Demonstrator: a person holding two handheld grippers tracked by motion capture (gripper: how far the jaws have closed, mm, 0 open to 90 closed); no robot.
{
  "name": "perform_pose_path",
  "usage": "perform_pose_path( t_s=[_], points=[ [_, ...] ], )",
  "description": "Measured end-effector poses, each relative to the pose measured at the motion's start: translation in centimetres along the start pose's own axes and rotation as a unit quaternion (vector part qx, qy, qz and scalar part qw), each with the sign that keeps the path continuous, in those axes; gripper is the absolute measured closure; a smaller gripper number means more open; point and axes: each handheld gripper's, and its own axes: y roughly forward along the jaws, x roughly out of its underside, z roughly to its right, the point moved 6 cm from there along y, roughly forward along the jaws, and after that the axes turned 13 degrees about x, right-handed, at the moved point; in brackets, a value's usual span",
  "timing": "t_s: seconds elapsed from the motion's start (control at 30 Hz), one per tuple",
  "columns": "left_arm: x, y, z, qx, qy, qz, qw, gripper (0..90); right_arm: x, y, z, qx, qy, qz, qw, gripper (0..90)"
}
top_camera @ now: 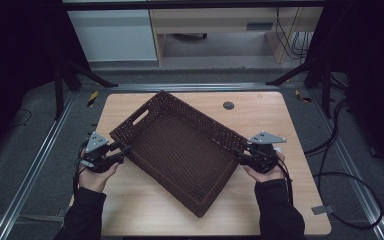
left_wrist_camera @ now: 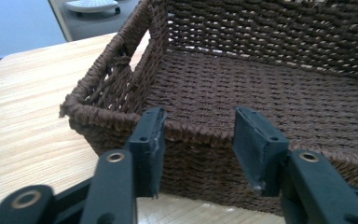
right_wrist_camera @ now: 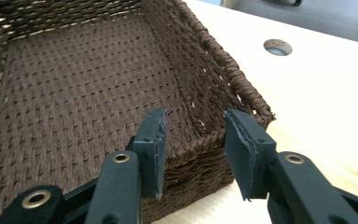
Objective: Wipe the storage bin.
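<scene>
A dark brown woven basket (top_camera: 180, 150) lies empty and askew on the wooden table (top_camera: 260, 112), with a handle slot in its far-left wall. A person's left hand holds my left gripper (top_camera: 125, 148) against the basket's left wall. In the left gripper view the gripper (left_wrist_camera: 200, 114) stands open in front of the rim (left_wrist_camera: 196, 133), its pads not pressing on it. The right hand holds my right gripper (top_camera: 239, 150) at the basket's right corner. In the right gripper view the gripper (right_wrist_camera: 196, 114) is open too, with the corner rim (right_wrist_camera: 200, 140) just beyond the jaws.
A round grey cable hole (top_camera: 228, 105) is set in the table behind the basket and shows again as a cable hole (right_wrist_camera: 278, 47) at upper right. Black cables (top_camera: 340, 175) loop on the floor to the right. Metal rails (top_camera: 35, 165) run beside the table.
</scene>
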Motion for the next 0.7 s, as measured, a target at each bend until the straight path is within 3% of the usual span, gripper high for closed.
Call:
perform_pose_path(
  t_s=[0.13, 0.27, 0.43, 0.57, 0.7],
  points=[
    [0.0, 0.2, -0.4, 0.007, -0.012, 0.002, 0.9999, 52.4, -0.6, -0.2, 0.2, -0.004, -0.001, 0.016, 0.9999, 56.3],
    [-0.2, 0.7, -1.0, -0.005, -0.007, 0.000, 1.0000, 54.4, -1.2, 0.4, 0.8, 0.022, -0.016, 0.038, 0.9989, 55.5],
    [-0.4, 1.4, -1.8, -0.023, -0.009, -0.002, 0.9997, 53.7, -0.8, 1.4, 1.5, 0.023, -0.015, 0.029, 0.9992, 67.9],
    [-0.5, 1.0, -1.3, -0.013, -0.011, 0.005, 0.9998, 49.4, -0.5, 1.2, 1.8, 0.030, -0.023, 0.022, 0.9990, 77.2],
    [-0.5, 0.8, 0.3, 0.005, 0.001, 0.005, 1.0000, 48.8, -0.1, 0.6, 1.4, 0.020, -0.026, 0.016, 0.9993, 77.7]
  ],
)
